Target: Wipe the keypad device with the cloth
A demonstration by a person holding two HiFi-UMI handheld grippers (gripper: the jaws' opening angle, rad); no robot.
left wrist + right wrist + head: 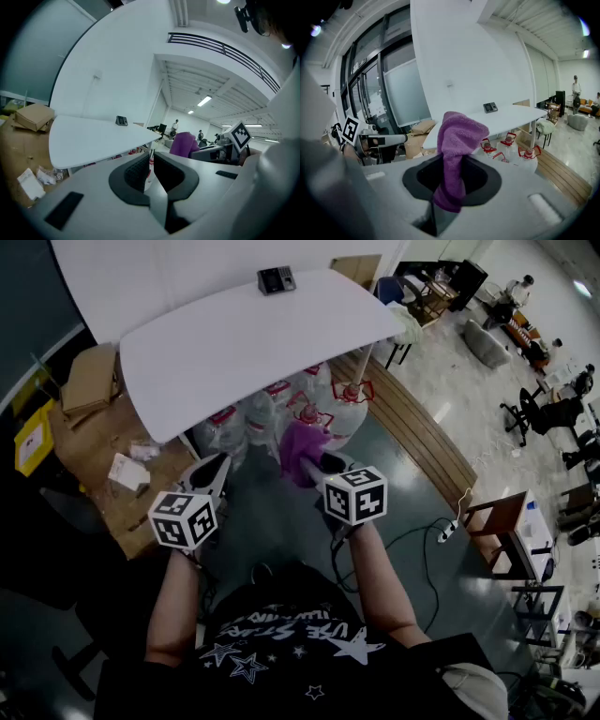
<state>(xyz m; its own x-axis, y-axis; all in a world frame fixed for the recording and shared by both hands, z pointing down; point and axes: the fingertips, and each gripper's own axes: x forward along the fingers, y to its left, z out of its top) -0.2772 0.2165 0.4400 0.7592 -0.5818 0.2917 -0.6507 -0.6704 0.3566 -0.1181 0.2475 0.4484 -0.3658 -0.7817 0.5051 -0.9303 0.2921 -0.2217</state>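
The small dark keypad device [276,279] sits at the far edge of the white rounded tabletop [234,343], well apart from both claws. The fuzzy purple cloth [457,140] stands up, pinched in the right claw [453,176], near clear water jugs with red handles [352,404] under the tabletop. The left claw [150,165] is nearly pressed together and seems empty.

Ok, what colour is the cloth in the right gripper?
Purple. The cloth shows best in the right gripper view, pinched in the right gripper.
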